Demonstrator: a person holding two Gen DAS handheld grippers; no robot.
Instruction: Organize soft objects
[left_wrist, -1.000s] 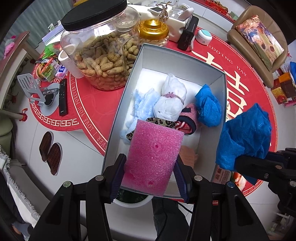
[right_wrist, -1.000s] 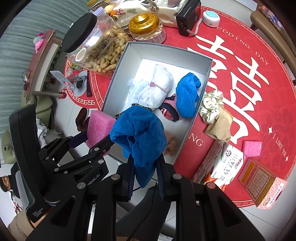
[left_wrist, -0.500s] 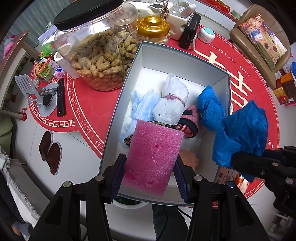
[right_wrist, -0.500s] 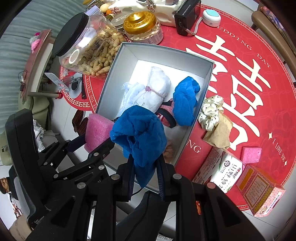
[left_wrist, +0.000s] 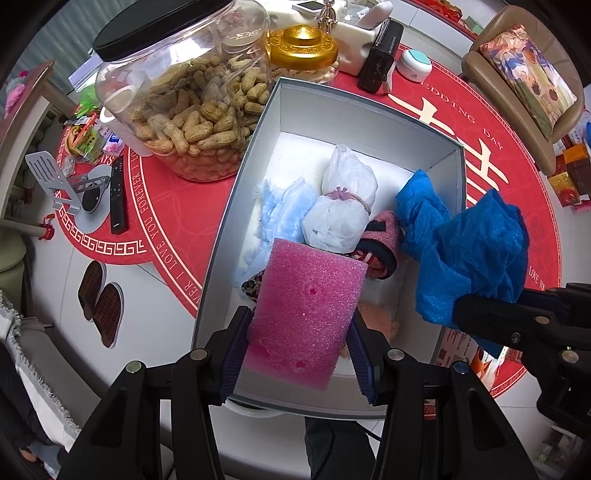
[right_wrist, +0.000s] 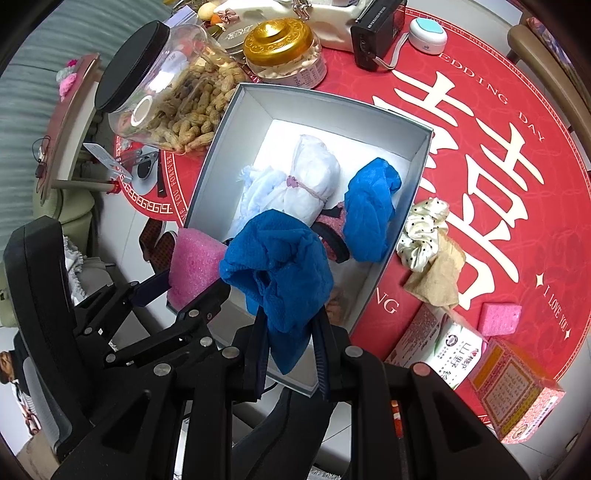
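Red round tablecloth (left_wrist: 159, 236), grey box (left_wrist: 236, 206) at its near edge, left gripper (left_wrist: 295, 343) clamped on porous pink foam slab (left_wrist: 306, 306), right gripper (right_wrist: 291, 339) pinching crumpled blue mesh cloth (right_wrist: 277, 266).

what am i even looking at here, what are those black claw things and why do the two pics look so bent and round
The black claws are hand-held grippers, one in each of a person's hands; no robot arm is involved. Each carries a fisheye camera looking along its jaws, which is why the pictures bend. One picture comes from the left gripper, the other from the right gripper.

The left one is shut on a pink foam sponge. The right one is shut on a crumpled blue cloth. Both hang over an open grey box that stands on a red printed table mat.

In the box lie a tied white bundle, a pale blue fluffy piece and another blue cloth. Outside it are a peanut jar, a gold-lidded jar, a spotted scrunchie, a second pink sponge and some cartons.
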